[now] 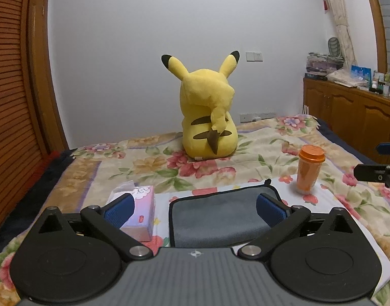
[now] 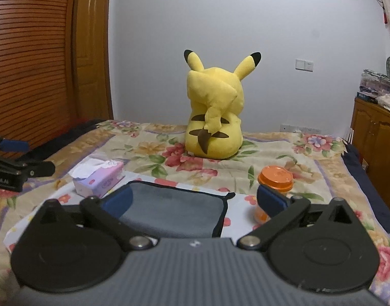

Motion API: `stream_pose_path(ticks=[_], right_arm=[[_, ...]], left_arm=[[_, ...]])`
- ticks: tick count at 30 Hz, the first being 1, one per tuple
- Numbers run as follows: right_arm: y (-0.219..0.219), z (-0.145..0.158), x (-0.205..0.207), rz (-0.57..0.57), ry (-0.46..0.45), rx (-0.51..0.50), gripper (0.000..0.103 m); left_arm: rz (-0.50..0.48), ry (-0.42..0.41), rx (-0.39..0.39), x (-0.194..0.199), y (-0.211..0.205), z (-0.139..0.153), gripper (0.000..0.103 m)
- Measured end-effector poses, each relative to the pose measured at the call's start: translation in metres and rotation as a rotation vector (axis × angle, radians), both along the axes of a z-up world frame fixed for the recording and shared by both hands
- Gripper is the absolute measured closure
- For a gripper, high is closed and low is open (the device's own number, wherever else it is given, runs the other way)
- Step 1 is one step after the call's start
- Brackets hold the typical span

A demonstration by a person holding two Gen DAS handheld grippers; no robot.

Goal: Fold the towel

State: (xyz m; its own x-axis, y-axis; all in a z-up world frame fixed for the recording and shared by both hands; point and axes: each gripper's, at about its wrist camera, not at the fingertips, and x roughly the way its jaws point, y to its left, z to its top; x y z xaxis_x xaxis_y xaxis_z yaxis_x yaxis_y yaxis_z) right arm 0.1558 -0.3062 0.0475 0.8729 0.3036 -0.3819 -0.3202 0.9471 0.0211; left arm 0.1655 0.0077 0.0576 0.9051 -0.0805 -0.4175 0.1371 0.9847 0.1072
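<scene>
A grey towel (image 1: 217, 214) with a black hem lies flat on the flowered bedspread, just ahead of both grippers; it also shows in the right wrist view (image 2: 174, 209). My left gripper (image 1: 195, 211) is open and empty, its blue pads spread wide above the towel's near edge. My right gripper (image 2: 195, 201) is open and empty too, over the towel's right part. The right gripper's tip (image 1: 373, 173) shows at the right edge of the left wrist view; the left gripper's tip (image 2: 19, 170) shows at the left edge of the right wrist view.
A pink tissue box (image 1: 138, 211) stands left of the towel. An orange lidded cup (image 1: 309, 170) stands to its right. A yellow plush toy (image 1: 207, 112) sits at the far side of the bed. A wooden cabinet (image 1: 352, 112) is at the right, a slatted door (image 1: 14, 102) at the left.
</scene>
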Motion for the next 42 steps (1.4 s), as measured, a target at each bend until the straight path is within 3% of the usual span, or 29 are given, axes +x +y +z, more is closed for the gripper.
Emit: stream_pose_path(ticks=[10,27,42], right_arm=[[-0.004,0.014,-0.028,-0.023,-0.019,0.014,0.000],[-0.016,0.012,-0.074,-0.058,-0.025,0.053,0.000],[-0.010,-0.005,-0.098,-0.054,-0.017,0.055,0.000]], left_arm=[[0.036,-0.009,-0.025,-0.036,-0.001,0.014,0.000],[0.040,-0.021,-0.016,-0.094,-0.014,0.022,0.000],[0.041,0.008,-0.058,-0.118,-0.020,-0.005,0.000]])
